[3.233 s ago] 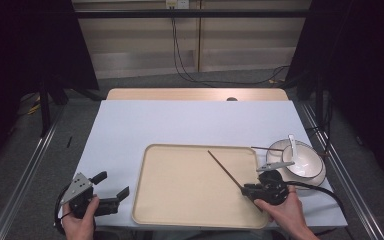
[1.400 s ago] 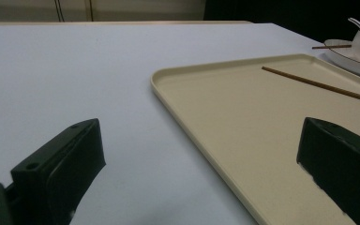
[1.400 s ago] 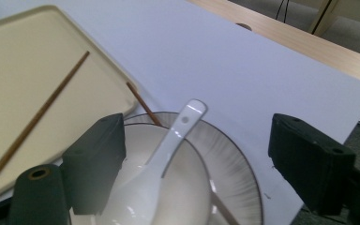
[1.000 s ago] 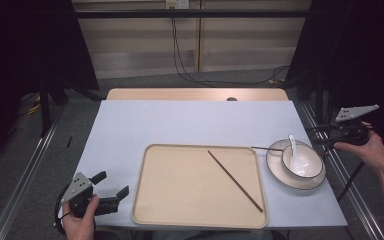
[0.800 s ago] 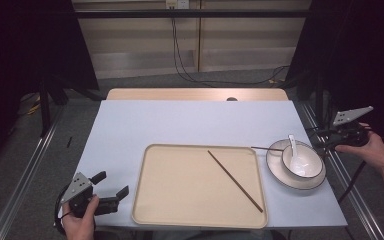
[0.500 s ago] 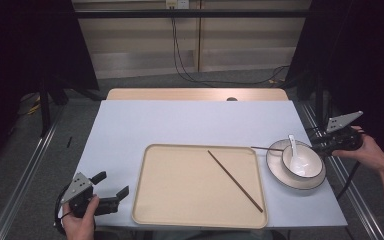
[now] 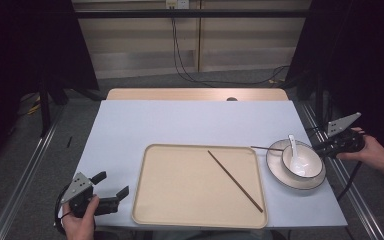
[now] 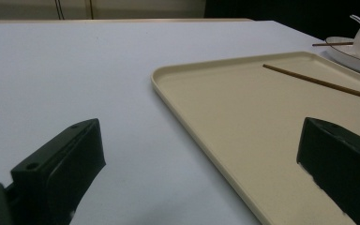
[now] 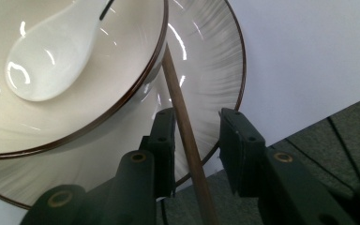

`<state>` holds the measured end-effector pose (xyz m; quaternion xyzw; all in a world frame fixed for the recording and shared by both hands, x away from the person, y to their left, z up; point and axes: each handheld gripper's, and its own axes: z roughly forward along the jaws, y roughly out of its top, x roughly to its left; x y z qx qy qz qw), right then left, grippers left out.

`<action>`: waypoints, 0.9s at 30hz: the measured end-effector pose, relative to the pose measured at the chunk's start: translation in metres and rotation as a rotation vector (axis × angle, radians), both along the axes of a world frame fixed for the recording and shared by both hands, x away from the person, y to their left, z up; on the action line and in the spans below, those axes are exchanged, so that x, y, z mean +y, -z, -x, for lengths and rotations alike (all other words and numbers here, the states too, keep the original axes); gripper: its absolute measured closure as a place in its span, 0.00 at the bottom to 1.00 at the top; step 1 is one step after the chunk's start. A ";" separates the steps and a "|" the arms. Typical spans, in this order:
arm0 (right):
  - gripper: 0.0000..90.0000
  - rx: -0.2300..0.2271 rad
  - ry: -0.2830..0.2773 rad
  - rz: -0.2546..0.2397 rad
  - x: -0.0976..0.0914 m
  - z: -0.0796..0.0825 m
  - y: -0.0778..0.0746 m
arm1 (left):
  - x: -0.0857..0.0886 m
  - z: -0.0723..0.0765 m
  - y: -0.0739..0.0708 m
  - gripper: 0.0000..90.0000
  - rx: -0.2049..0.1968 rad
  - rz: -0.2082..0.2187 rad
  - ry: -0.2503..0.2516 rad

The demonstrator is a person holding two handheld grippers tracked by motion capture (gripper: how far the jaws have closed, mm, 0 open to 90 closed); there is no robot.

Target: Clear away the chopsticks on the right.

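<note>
A white bowl with a white spoon in it stands on a plate at the table's right. One brown chopstick lies aslant on the beige tray. A second chopstick rests across the plate's rim behind the bowl, its tip poking out to the left. My right gripper sits at the plate's right edge. Its jaws have just been closing and now flank that chopstick's end with a gap on each side. My left gripper rests open by the tray's near left corner, nothing between its pads.
A light blue cloth covers the table, whose bare wooden strip runs along the far edge. Dark curtains stand on both sides, and cables trail on the floor beyond. The table's right edge lies just under my right gripper.
The right gripper has left the tray, where one chopstick now lies, and has come down to the plate's right rim. Its jaws have narrowed around the second chopstick. The left gripper is still.
</note>
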<state>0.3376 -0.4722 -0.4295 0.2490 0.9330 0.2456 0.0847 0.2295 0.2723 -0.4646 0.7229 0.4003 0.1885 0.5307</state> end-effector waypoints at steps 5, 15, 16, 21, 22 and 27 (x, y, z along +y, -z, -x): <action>0.85 -0.042 -0.019 -0.003 0.002 -0.002 0.002 | -0.001 0.000 0.000 0.01 0.000 0.008 -0.008; 0.94 -0.047 -0.052 0.061 0.015 -0.008 0.009 | 0.001 0.000 0.000 0.01 0.001 0.000 -0.005; 0.95 -0.037 -0.054 0.049 0.016 -0.008 0.009 | 0.000 0.001 0.000 0.01 0.000 0.000 -0.010; 0.95 -0.048 -0.052 0.052 0.017 -0.009 0.009 | 0.000 0.000 0.000 0.01 0.001 0.007 -0.006; 0.95 -0.057 -0.040 0.043 0.017 -0.009 0.007 | 0.000 0.000 0.000 0.01 0.001 0.007 -0.007; 0.95 -0.069 0.032 -0.019 0.009 -0.008 -0.001 | -0.001 0.001 0.000 0.01 -0.001 0.005 -0.011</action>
